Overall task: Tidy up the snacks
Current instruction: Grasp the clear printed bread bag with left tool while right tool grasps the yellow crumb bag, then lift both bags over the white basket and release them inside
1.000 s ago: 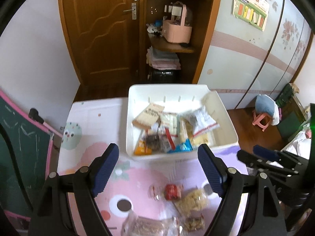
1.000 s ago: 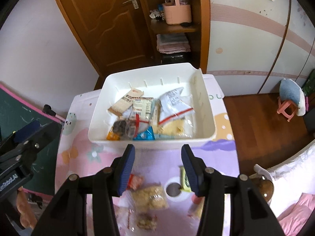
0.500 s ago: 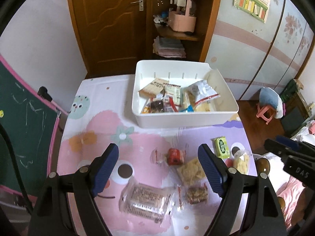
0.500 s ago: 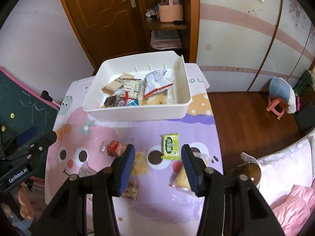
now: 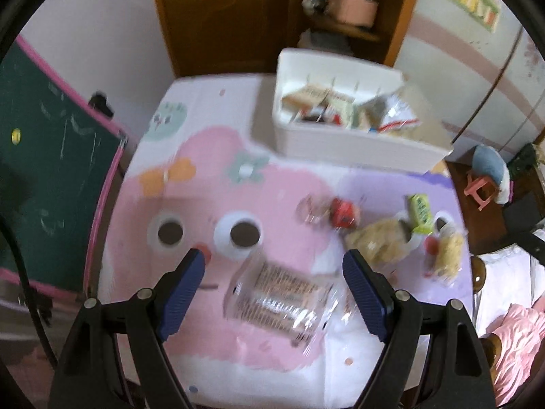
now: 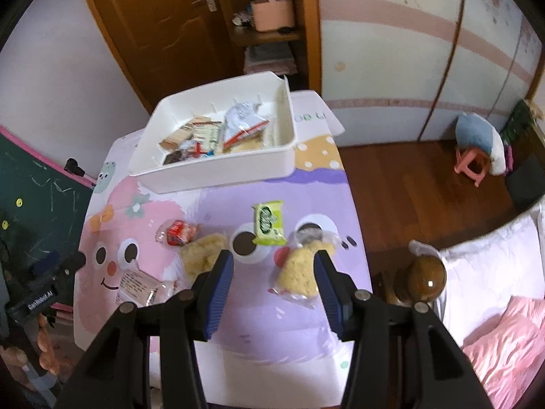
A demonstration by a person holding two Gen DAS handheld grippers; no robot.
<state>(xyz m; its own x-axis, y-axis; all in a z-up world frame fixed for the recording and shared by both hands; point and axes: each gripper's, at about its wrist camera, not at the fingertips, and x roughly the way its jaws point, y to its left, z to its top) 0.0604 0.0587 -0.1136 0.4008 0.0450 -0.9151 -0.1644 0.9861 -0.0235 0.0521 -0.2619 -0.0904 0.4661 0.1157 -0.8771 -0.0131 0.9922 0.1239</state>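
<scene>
Our left gripper (image 5: 274, 271) is spread wide and empty above the clear biscuit pack (image 5: 279, 298); our right gripper (image 6: 274, 271) is likewise parted and empty, beside the yellow snack bag (image 6: 297, 272). Several snacks already lie in the white bin (image 6: 218, 173), but we judge five or so remain loose on the mat (image 6: 238, 323).

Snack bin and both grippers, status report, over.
Left gripper open, empty. Right gripper open, empty. White bin part-filled; five packets loose on mat. Nothing blocking.
</scene>
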